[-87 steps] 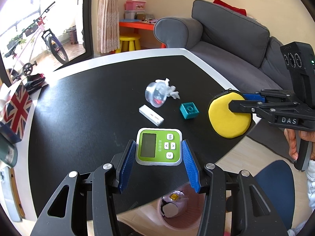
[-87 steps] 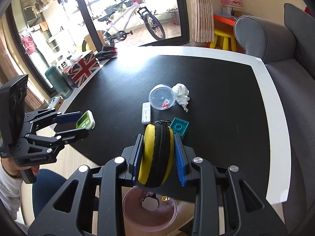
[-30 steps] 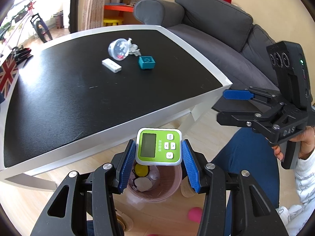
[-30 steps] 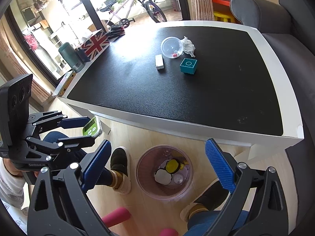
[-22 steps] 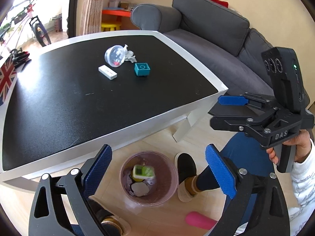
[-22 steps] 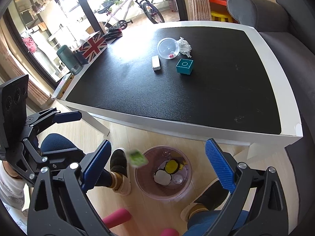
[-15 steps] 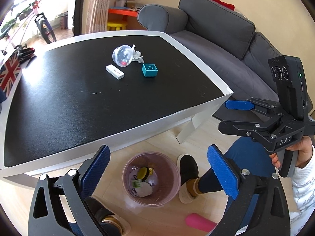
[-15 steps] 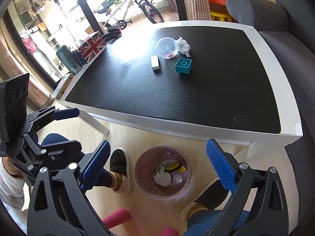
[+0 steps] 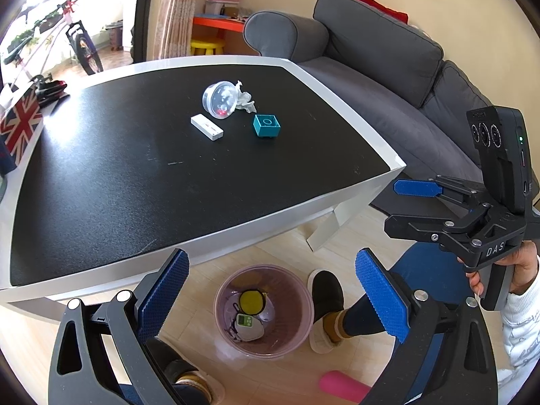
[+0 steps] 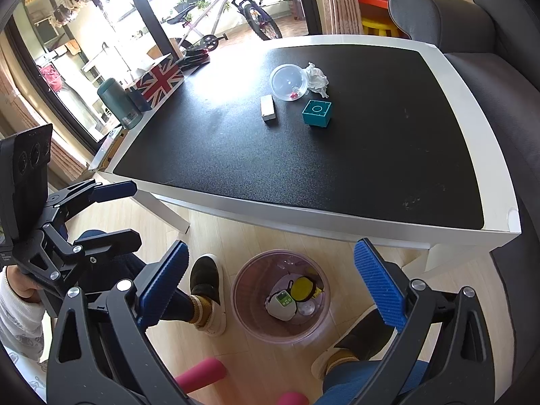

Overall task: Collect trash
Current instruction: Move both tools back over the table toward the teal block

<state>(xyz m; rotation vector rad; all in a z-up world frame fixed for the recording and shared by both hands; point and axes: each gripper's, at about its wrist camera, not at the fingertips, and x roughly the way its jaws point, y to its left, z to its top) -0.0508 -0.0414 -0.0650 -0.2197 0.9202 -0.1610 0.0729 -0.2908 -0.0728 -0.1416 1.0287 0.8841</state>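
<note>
Left tool (image 9: 271, 295): jaws spread wide, nothing between the blue pads, poised above the pink wastebasket (image 9: 297, 290) on the floor. Inside the basket lie a green timer (image 9: 243, 320) on a white item and a yellow zip case (image 9: 250, 301).

On the bench (image 9: 135, 175), left to right: white test cassette (image 9: 206, 127), clear lidded cup (image 9: 219, 99), crumpled tissue (image 9: 245, 99) touching the cup, teal block (image 9: 266, 125) just beside them.

Right tool (image 10: 270, 285): jaws likewise wide apart and empty, over the same basket.

Only the right wrist view shows the dark green flask (image 10: 119, 103) beside the Union Jack box (image 10: 160, 79). Only the left wrist view shows the sofa's red cushion (image 9: 381, 8).
</note>
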